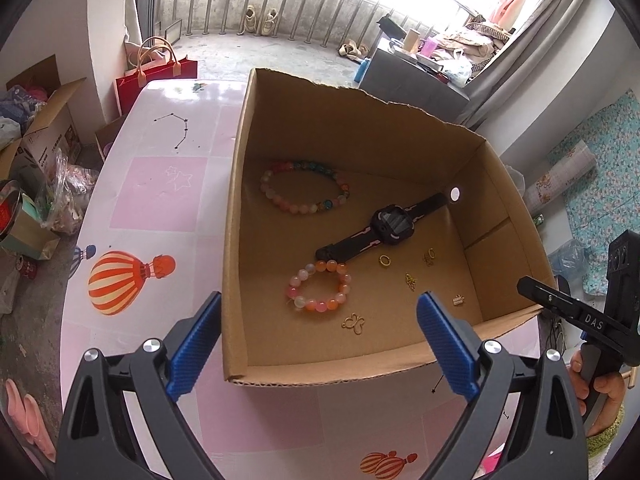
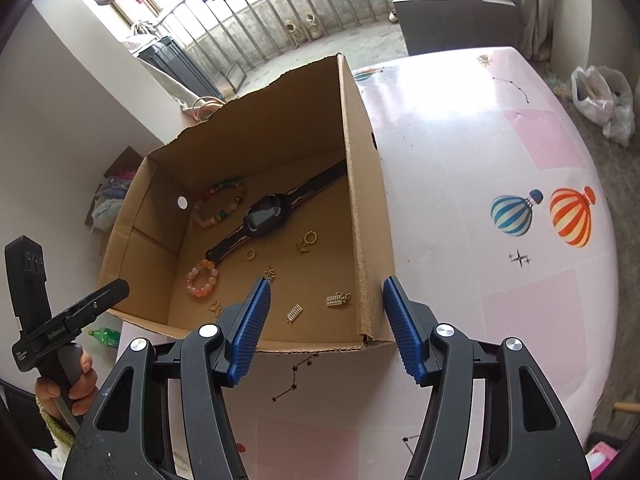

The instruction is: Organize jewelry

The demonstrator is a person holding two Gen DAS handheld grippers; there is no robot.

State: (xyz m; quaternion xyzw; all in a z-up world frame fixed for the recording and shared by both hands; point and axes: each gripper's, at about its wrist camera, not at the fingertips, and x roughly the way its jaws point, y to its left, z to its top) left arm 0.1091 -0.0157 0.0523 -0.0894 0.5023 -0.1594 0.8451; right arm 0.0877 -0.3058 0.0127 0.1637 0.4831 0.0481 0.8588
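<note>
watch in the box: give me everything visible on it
The watch is black with a chunky squarish case, a dark screen and pinkish markings along its strap, which looks like rubber or plastic. It lies unbuckled and stretched out diagonally on the floor of the cardboard box, face up. One strap end lies close to the orange-pink bead bracelet; contact is unclear. Neither hand-held gripper touches it.

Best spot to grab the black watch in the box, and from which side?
Take the watch from straight above, pinching across the narrow strap end near the orange bracelet. It lies flat and diagonal on the box floor, so side approaches are walled off; both grippers are open and empty.
</note>
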